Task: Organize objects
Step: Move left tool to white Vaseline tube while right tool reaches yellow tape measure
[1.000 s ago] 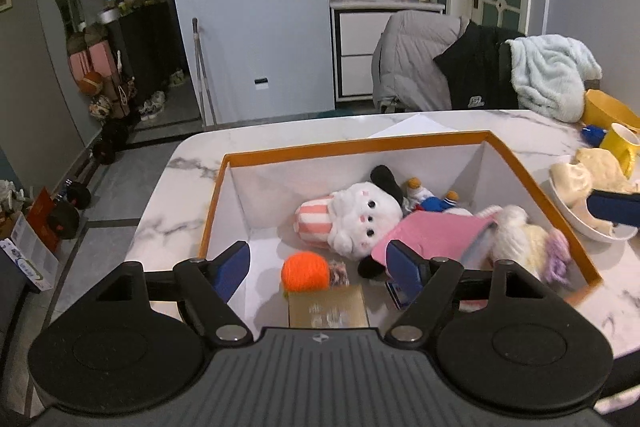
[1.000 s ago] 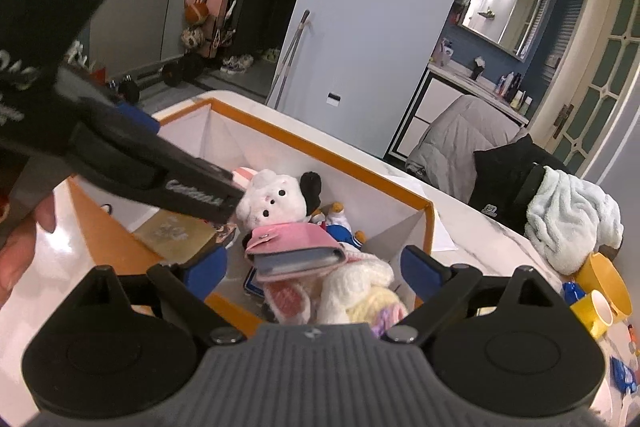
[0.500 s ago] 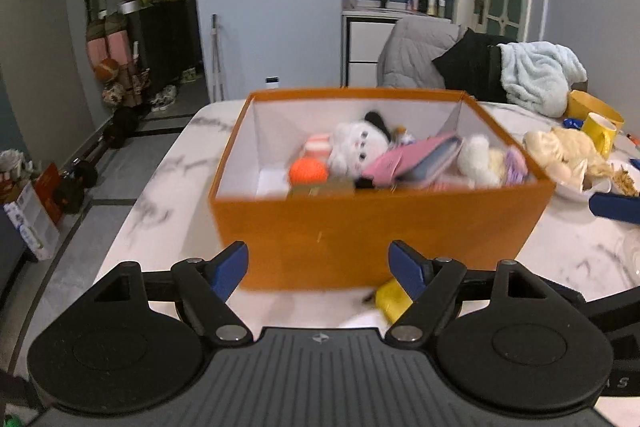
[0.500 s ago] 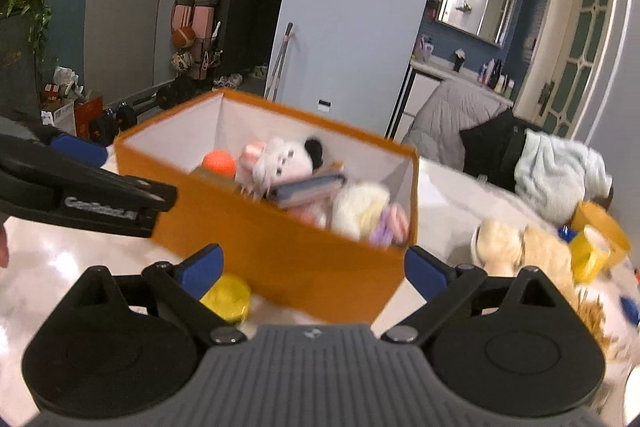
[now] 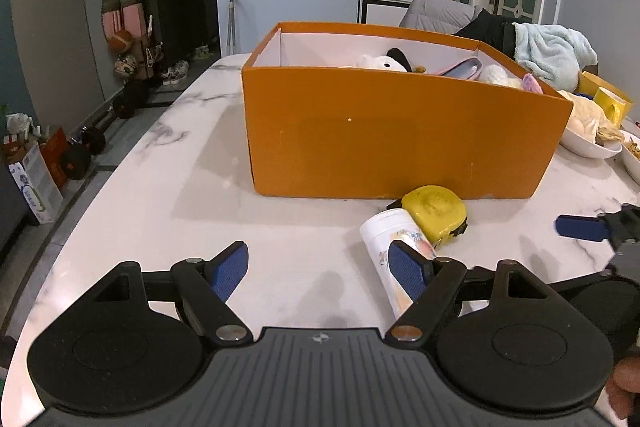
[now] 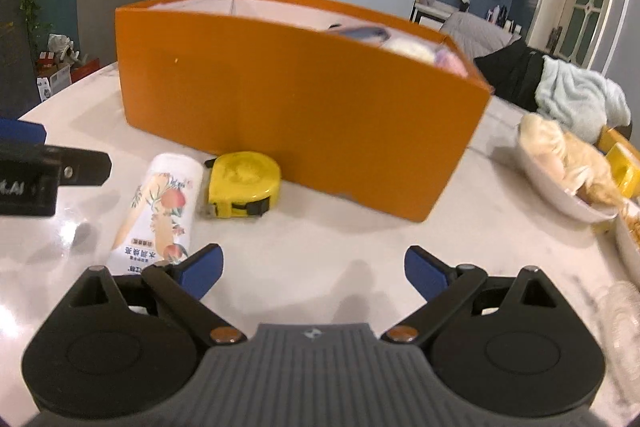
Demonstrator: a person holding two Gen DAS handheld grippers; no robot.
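On the marble table (image 5: 168, 195), the left gripper (image 5: 318, 269) has its jaws spread apart with nothing between them, above bare tabletop. Just right of it lies a white bottle (image 6: 160, 211) on its side, touching a yellow tape measure (image 6: 242, 185) that sits against the front wall of the orange box (image 5: 400, 143), which contains plush toys. Farther right, the right gripper (image 6: 314, 273) likewise stands with jaws apart and empty, and a white bowl (image 6: 560, 195) rests near the table edge.
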